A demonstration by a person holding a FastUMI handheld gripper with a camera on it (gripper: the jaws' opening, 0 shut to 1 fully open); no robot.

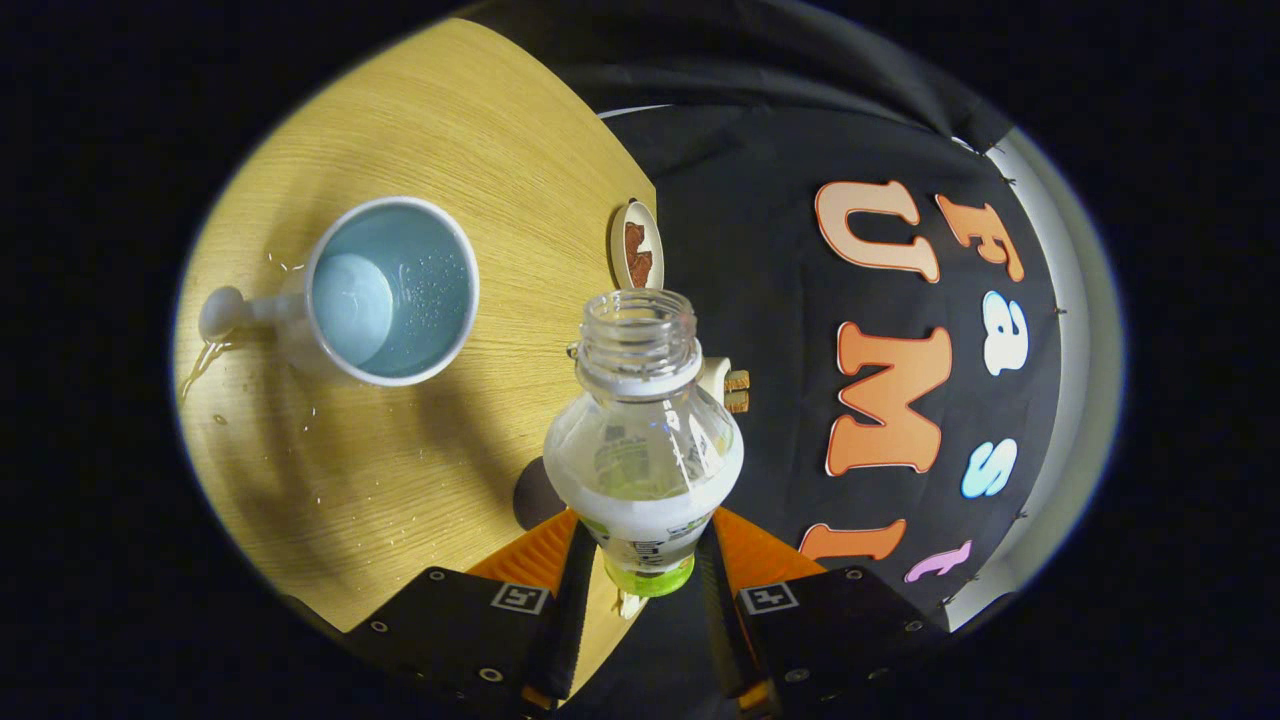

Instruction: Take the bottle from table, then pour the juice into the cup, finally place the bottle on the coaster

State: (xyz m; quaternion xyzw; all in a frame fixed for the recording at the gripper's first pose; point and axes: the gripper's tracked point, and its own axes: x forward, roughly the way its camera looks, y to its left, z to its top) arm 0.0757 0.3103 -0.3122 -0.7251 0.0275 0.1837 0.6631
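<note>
**Bottle gripped, uncapped, lifted over the table edge**

Gripper view: nearest the lens, the gripper (648, 560) has both fingers closed against the lower body of the bottle (645, 440), one on each side, pressing on the labelled part. The bottle sits between the fingers and sticks out ahead of them, mouth pointing away from the camera. No cap on it; the threaded neck is open. Body is clear plastic with a white label band and a green strip near the base. Liquid level inside is hard to read through the glare, possibly some left in the shoulder area.

Whole view is rolled, so the table (450, 130) runs at a steep angle. It is light wood grain.

The cup (390, 290) stands on the table, well apart from the bottle, beyond and to the left of the fingers. White outside, pale blue inside, handle pointing away from the bottle. Droplets on the inner wall.

Small splashes on the tabletop around the cup handle and below it.

The coaster (637, 246) lies at the table edge, just beyond the bottle mouth: round, light rim, brown pattern.
</note>
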